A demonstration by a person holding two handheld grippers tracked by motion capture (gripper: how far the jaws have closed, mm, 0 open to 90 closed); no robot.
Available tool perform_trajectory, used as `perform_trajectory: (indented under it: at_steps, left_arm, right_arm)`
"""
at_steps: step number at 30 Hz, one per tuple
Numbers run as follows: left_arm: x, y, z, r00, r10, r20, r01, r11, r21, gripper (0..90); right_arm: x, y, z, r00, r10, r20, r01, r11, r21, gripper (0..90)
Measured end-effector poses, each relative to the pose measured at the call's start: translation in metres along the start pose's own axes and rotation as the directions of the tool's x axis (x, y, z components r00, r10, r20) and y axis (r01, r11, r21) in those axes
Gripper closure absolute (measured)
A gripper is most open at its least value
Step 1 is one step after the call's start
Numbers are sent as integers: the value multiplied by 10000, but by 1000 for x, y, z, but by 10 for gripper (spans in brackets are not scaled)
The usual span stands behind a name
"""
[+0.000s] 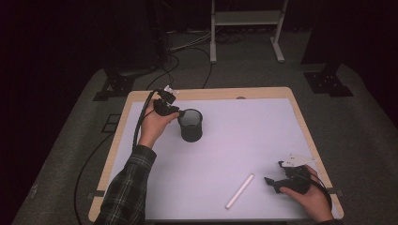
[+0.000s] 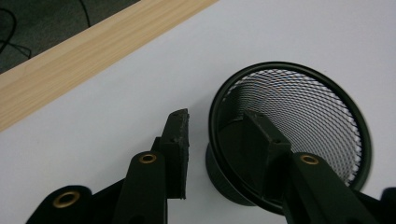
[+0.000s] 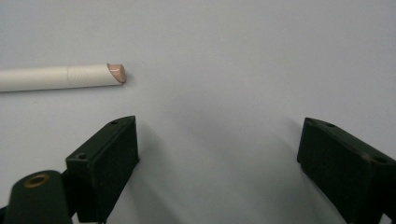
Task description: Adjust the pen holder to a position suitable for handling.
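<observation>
left gripper (image 1: 174, 110) straddles the rim of the black mesh cup (image 1: 190, 124), one jaw inside, one outside, a narrow gap left beside the wall. right gripper (image 1: 277, 173) hovers low with jaws spread wide, empty, well right of the cup. white stick (image 1: 240, 191) lies just beside it.

The high view is dim and a little soft; the room behind the table (image 1: 141, 96) falls into near black, and only the white mat (image 1: 244, 140) is bright, lit from above. The mesh cup (image 1: 190, 124) throws a short, faint shadow. In the left gripper view the light is even, the mesh is sharp at the far wall, but the near jaws and the cup rim at the right are blurred. In the right gripper view the mat looks grey-blue, soft shadows lie under both jaws, and the white stick (image 3: 60, 77) is fairly sharp
</observation>
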State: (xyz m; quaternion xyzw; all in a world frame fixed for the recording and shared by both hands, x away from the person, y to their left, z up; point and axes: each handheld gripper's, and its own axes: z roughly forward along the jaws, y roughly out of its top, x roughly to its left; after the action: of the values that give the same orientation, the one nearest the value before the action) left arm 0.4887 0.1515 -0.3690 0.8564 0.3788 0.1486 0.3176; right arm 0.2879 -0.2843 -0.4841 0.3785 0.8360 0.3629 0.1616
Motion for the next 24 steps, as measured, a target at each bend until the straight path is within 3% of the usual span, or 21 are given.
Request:
perform_trajectory:
  at_steps: [10, 24]
  left_arm:
    - [1, -1, 17, 9999, -34, 111, 28, 9987, 518, 684]
    - [-4, 1, 25, 10000, 5, 93, -13, 9967, 817, 778]
  right_arm:
    - [0, 0, 0, 10000, -4, -1, 4, 10000, -1, 114]
    - [0, 0, 0, 10000, -3, -1, 3, 10000, -4, 114]
